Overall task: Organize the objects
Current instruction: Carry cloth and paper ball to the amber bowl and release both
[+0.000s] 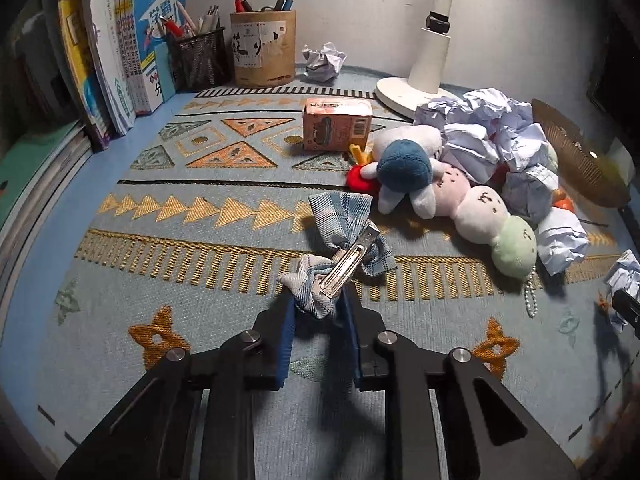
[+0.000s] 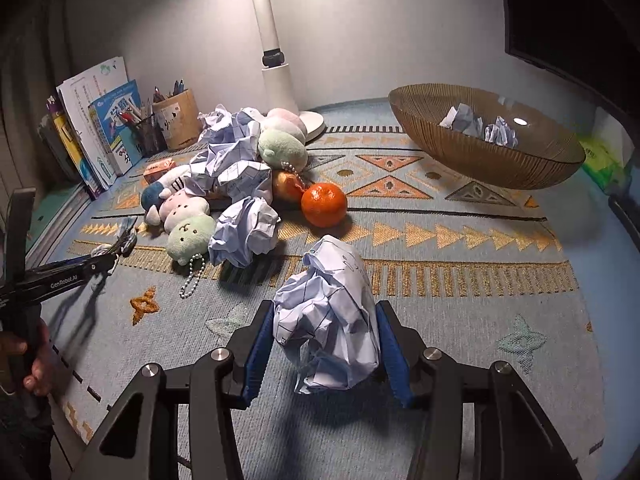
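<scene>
Low in the left wrist view, the left gripper (image 1: 318, 304) is clamped tight on a plaid hair bow (image 1: 340, 242) with a metal clip, held above the rug (image 1: 160, 240); in the right wrist view, the right gripper (image 2: 326, 320) is part closed around a crumpled paper ball (image 2: 330, 320), pads against its sides; a brown bowl (image 2: 480, 160) sits upper right.

Dim room, lamp-lit from above; hard shadows (fisheye-dark corners).

Crumpled paper (image 2: 240, 168) hides most of the apple (image 2: 286, 186).
</scene>
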Action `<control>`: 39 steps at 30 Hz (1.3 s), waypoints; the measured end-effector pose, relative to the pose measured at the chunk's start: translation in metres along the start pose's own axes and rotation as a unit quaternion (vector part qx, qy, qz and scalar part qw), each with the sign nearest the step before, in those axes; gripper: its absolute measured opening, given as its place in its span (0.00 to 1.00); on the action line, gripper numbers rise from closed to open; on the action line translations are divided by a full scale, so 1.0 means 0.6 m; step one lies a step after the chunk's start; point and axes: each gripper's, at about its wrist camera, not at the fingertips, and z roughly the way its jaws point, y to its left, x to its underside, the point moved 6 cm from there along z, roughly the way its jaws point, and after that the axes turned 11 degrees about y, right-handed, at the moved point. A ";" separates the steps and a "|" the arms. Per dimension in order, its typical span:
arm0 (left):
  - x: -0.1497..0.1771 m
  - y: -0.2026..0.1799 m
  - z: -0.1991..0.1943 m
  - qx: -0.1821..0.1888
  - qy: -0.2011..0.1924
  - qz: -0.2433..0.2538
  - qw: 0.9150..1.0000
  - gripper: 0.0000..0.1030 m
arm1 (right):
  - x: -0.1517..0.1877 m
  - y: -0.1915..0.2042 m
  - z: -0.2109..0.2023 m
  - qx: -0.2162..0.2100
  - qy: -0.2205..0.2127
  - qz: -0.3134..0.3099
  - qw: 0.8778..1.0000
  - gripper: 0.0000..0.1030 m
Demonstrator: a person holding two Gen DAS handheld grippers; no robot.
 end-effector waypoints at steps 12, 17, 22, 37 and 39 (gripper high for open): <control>-0.079 -0.177 -0.168 0.092 -0.115 0.064 0.987 0.17 | -0.051 -0.052 -0.114 0.004 -0.084 0.014 0.996 0.48; -0.161 -0.340 -0.194 0.154 -0.135 0.103 0.973 0.18 | -0.121 -0.134 -0.187 0.018 -0.137 0.059 0.989 0.48; -0.210 -0.449 -0.195 0.158 -0.165 0.135 0.964 0.18 | -0.179 -0.234 -0.224 0.032 -0.173 0.125 0.977 0.48; -0.277 -0.578 -0.041 0.168 -0.099 0.158 0.968 0.53 | -0.255 -0.331 -0.130 0.058 -0.126 0.165 0.977 0.52; -0.277 -0.573 -0.036 0.168 -0.095 0.146 0.970 0.72 | -0.260 -0.336 -0.117 0.059 -0.117 0.172 0.976 0.68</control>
